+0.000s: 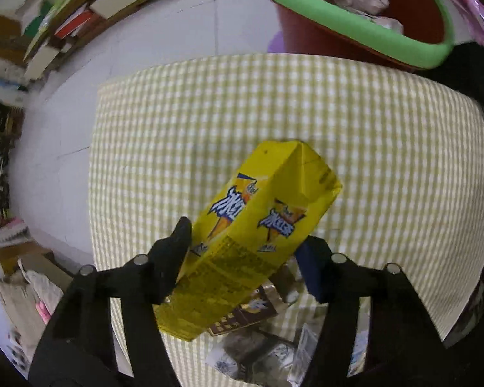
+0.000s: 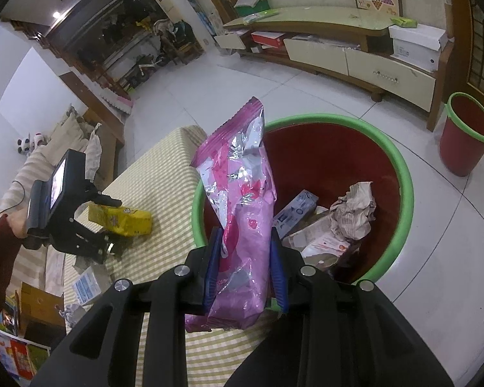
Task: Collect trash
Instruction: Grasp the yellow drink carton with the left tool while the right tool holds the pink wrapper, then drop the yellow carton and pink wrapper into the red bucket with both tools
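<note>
Left gripper (image 1: 245, 242): fingers clamped on the yellow carton (image 1: 251, 225), squeezing its long sides, one black finger on the left and a blue pad on the right.

Yellow carton: bright yellow drink box with blue-and-white lettering on orange cone shapes, small print down one side, and a folded gable end pointing away from the camera. It's lifted at a tilt above the table (image 1: 371, 129); the right wrist view shows it roughly level over the checked cloth.

Right gripper (image 2: 246, 251): fingers closed on the pink wrapper (image 2: 238, 206), blue pads pressing it from both sides.

Pink wrapper: crinkly pink and silver foil bag, pretty crumpled, standing upright from the fingers with its sealed top edge up. It's held just at the near rim of the bin (image 2: 400, 167).

Bin: red inside with a green rim, sitting on the floor right beside the table, already holding crumpled paper (image 2: 355, 213) and a small blue-and-white box (image 2: 295, 211).

Table leftovers: a brown wrapper (image 1: 242, 316) and some clear plastic bits under the carton.
</note>
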The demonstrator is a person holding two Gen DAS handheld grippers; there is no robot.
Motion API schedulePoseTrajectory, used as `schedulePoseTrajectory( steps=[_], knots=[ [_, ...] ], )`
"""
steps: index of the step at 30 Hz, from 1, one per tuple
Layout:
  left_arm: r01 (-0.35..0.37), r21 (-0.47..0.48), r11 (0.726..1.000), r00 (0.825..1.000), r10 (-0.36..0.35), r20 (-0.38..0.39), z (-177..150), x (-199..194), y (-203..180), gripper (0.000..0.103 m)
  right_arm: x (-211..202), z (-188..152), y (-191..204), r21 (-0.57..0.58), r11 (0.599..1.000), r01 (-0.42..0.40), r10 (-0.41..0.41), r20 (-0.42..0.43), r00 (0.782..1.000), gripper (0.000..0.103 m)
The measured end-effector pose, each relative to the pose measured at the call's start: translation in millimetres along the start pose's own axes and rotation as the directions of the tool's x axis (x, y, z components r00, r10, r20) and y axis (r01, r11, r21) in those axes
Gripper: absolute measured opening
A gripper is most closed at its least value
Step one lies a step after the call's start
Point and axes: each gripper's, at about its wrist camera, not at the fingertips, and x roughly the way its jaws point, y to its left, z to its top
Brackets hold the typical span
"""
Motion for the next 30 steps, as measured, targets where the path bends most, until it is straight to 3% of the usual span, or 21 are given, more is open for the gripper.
schedulePoseTrajectory(
  steps=[4,6,10,11,15,16,18,20,24,28,29,30],
  knots=[
    [-0.063,-0.054,0.997,0.996,0.066,0.059,-10,-12,0,0.042,-2,0,2,0.005,1.000,-0.006,0.006,0.003,1.000,0.029],
    [-0.028,-0.133,0.991,0.992,0.044,0.118,-15,-30,5,0.034,-3,0,2,0.004,1.000,-0.006,0.006,0.008,1.000,0.029],
    [0.050,-0.287,0.957,0.958,0.035,0.286,-16,-72,10,0.033,-9,3,1,0.015,1.000,0.002,-0.003,0.037,0.999,0.029],
    [0.079,-0.330,0.941,0.945,0.035,0.325,-15,-81,10,0.033,-11,5,0,0.022,1.000,0.003,-0.004,0.048,0.999,0.029],
    [0.298,-0.459,0.837,0.865,-0.034,0.501,6,-105,8,0.034,-20,11,-6,0.048,0.999,0.013,-0.017,0.084,0.996,0.029],
    [0.366,-0.473,0.801,0.834,-0.057,0.549,15,-109,5,0.034,-22,12,-9,0.053,0.998,0.017,-0.022,0.090,0.996,0.029],
    [0.464,-0.493,0.735,0.787,-0.088,0.610,32,-112,-3,0.033,-25,14,-14,0.067,0.997,0.031,-0.037,0.101,0.994,0.029],
    [0.495,-0.503,0.709,0.768,-0.086,0.635,49,-113,-12,0.034,-27,15,-21,0.081,0.996,0.040,-0.049,0.106,0.993,0.029],
    [0.580,-0.508,0.637,0.741,-0.154,0.654,81,-102,-29,0.034,-28,18,-34,0.111,0.992,0.052,-0.064,0.113,0.992,0.029],
    [0.579,-0.516,0.631,0.755,-0.178,0.631,105,-89,-37,0.036,-26,20,-44,0.130,0.989,0.064,-0.080,0.119,0.990,0.031],
    [0.580,-0.515,0.632,0.757,-0.183,0.628,107,-89,-39,0.042,-25,20,-46,0.135,0.989,0.067,-0.083,0.119,0.989,0.041],
    [0.577,-0.516,0.634,0.759,-0.182,0.625,112,-88,-41,0.054,-24,21,-47,0.141,0.988,0.070,-0.087,0.121,0.989,0.052]
  ],
)
